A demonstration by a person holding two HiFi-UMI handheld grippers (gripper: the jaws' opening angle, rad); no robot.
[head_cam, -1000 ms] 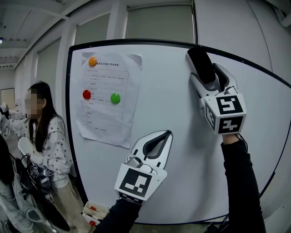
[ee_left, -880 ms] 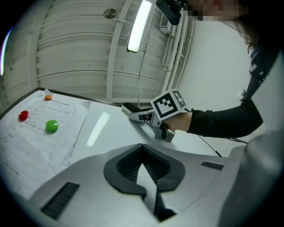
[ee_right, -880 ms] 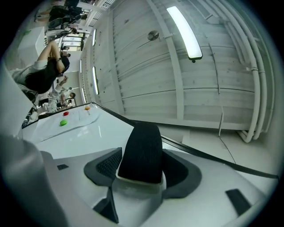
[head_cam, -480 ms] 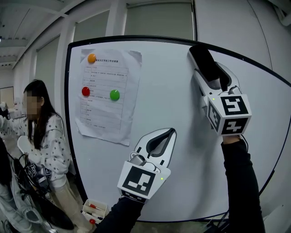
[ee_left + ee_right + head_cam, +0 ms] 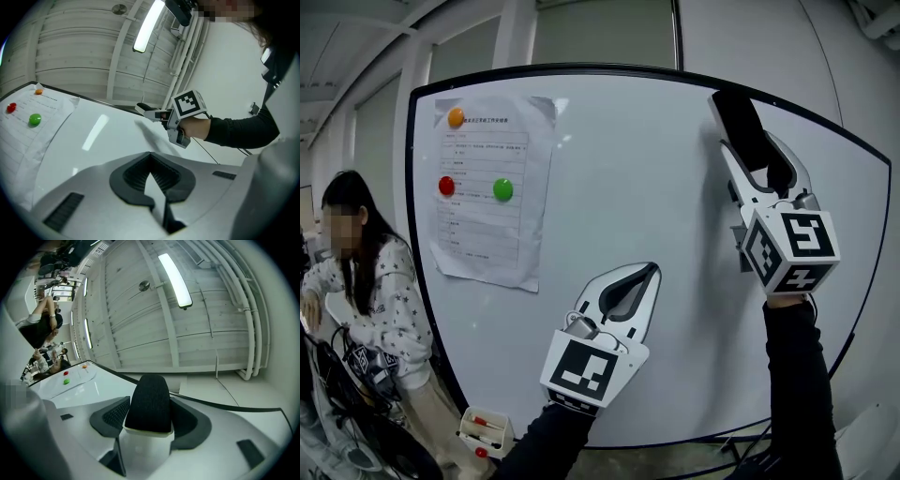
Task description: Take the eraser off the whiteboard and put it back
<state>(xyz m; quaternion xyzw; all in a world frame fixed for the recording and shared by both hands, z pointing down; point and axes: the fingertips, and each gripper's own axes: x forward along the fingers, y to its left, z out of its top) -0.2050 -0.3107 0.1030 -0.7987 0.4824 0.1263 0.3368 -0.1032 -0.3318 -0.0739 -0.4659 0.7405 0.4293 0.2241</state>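
In the head view, a large glossy whiteboard with a thin black rounded frame is filling the scene, and a creased paper sheet is hanging on its left part under an orange, a red and a green round magnet. The white plastic right gripper is reaching up to the board's upper right rim, pinching the oblong eraser, black-felted and tilted; whether the felt is touching the surface cannot be told. The left gripper is hovering lower, near the board's middle, its curved tips pressed together on nothing. In the left gripper view, the ribbed dark rubber pads are meeting at their points, leaving only a diamond-shaped gap behind them, with smooth white board beyond. In the right gripper view, the jaws have just been closing, and the eraser is sitting between their ribbed pads: a rounded, coarse black felt top on a white plastic base.
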